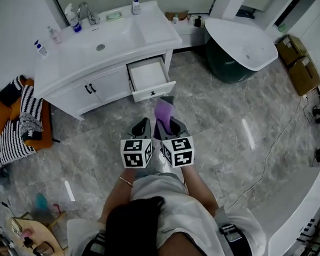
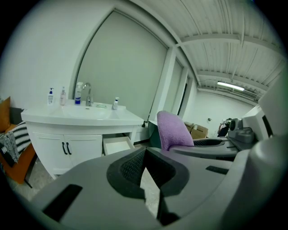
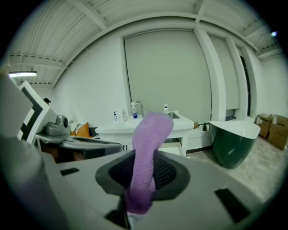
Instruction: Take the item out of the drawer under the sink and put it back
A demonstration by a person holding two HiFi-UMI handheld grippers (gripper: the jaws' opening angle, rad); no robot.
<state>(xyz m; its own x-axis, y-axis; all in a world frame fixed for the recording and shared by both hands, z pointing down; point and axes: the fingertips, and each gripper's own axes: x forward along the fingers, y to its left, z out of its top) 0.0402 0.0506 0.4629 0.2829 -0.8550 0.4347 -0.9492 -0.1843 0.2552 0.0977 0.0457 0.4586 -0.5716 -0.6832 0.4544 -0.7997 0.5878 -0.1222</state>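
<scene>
The first half of the task is judged done: the purple cloth (image 3: pixel 148 143) has been taken out and is clamped between the jaws of the right gripper (image 1: pixel 167 125), from which it stands up and curls forward at the top. The cloth is held above the marble floor (image 1: pixel 219 112) in front of the vanity, short of the drawer (image 1: pixel 149 76) and not over it. The drawer under the sink (image 1: pixel 108 50) is pulled out, and its white interior appears empty in the head view. The left gripper (image 1: pixel 142 127) is held just beside the right one; its jaws are brought together at the tips and nothing is seen between them. What is left, as far as can be judged, is the return: the cloth is to be carried over the open drawer, lowered in and released. Whether the drawer must then be pushed in is not stated.
</scene>
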